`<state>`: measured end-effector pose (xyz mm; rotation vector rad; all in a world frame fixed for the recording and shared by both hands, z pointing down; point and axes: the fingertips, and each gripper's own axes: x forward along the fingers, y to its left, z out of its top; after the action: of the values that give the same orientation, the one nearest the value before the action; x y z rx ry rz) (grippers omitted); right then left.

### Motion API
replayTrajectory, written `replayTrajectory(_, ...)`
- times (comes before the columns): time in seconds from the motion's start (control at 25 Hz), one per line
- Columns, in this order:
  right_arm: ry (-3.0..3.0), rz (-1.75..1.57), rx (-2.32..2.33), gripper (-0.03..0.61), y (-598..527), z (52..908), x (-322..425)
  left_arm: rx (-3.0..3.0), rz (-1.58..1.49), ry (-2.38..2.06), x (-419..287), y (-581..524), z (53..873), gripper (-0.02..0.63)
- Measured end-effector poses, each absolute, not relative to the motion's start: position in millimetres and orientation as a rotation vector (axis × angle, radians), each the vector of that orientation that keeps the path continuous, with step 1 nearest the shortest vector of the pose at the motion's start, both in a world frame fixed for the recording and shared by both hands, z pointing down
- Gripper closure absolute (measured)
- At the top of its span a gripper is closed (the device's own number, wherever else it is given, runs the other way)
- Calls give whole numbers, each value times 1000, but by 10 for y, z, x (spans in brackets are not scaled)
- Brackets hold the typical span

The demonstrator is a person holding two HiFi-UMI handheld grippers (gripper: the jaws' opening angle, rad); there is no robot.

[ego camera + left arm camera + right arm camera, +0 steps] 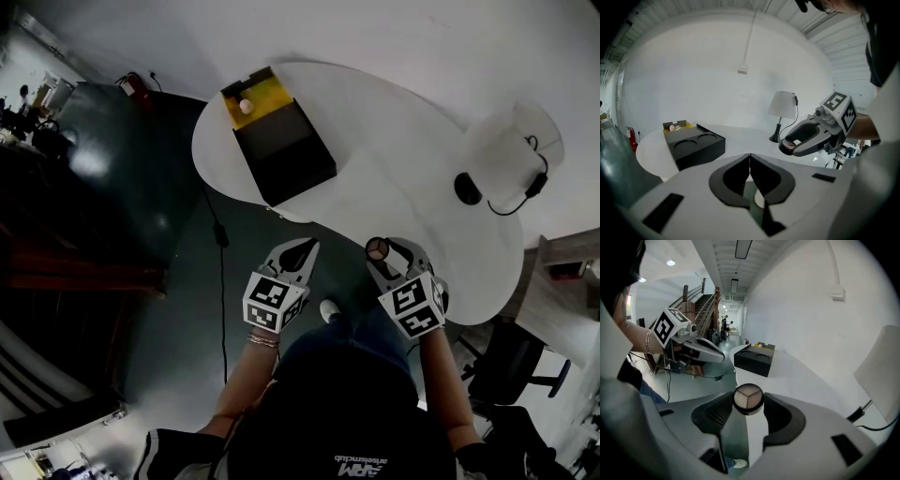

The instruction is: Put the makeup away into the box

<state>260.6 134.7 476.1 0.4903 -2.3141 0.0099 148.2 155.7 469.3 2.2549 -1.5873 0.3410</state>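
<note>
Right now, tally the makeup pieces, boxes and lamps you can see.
Boxes: 1, the black box
Lamps: 1, the white lamp
Makeup pieces: 2, the round compact and a pale ball at the box's yellow end
Total: 4

**Readable text: almost none**

- White print line (361,466) on the dark top of the person's head, at the bottom edge of the head view. It is upside down to the camera. The bold part looks like "ARM", not certain. The smaller word beside it is too small to read.
- Marker cube (274,302) on the left tongs (300,253) and marker cube (412,307) on the right tongs (382,251) carry black-and-white square code patterns. These are not letters or digits.
- Makeup compact (748,398) gripped in the right tongs: no lettering legible on its face.
</note>
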Motion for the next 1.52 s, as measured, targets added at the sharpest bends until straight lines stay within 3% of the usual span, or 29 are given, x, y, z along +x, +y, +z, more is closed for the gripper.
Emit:
replayTrajectory(0.88,-2400,-171,129,354,1434,4638,1147,2030,260,-1901,293,2005,4558,595)
replayTrajectory(1.52,-2453,-200,-19,354,798,4542,-240,1956,223,-1973,-790,1337,4524,595)
